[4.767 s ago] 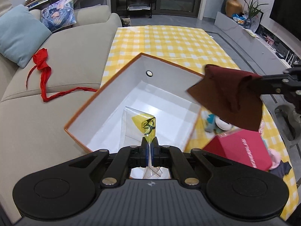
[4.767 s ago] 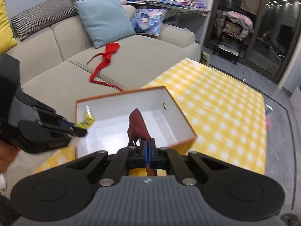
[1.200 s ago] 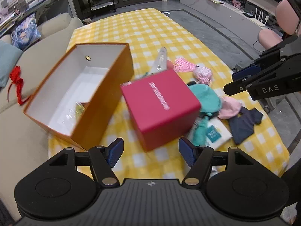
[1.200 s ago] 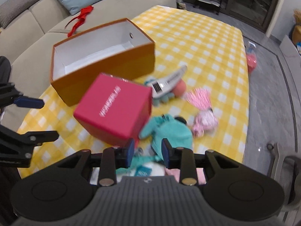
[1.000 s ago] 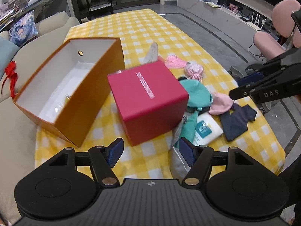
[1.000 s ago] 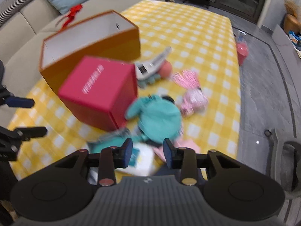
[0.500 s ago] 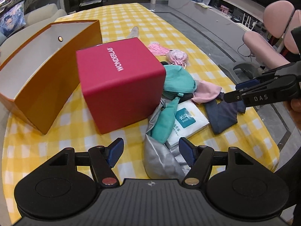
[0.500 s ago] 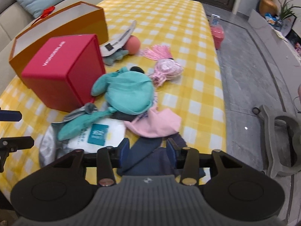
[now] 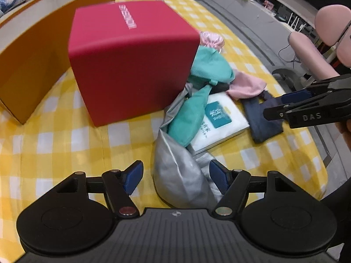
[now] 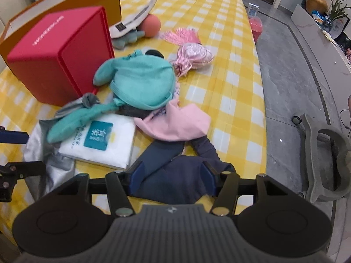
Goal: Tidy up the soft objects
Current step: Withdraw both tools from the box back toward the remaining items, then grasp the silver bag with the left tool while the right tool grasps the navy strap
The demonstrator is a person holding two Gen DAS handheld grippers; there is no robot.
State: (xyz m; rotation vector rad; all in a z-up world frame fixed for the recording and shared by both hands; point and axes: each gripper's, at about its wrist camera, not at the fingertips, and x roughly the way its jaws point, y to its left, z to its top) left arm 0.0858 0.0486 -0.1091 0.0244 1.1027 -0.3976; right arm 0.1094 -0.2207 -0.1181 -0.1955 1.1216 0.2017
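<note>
Both grippers descend on the table's pile — left gripper [image 9: 175, 176] open astride the silver cloth [image 9: 177, 175], right gripper [image 10: 172, 178], jaws just widening, straddling the navy cloth [image 10: 175, 175]; pinch one fabric fold, not neighbours.

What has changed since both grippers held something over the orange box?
Both let go. They have come down to the soft pile: the left gripper open over the silver cloth, the right gripper, jaws just opening, around the navy cloth. The red box and orange box stayed.

Grey office chair base [image 10: 320, 153] on floor, pink chair [image 9: 316, 41], potted plant [image 10: 335, 6] beyond.
</note>
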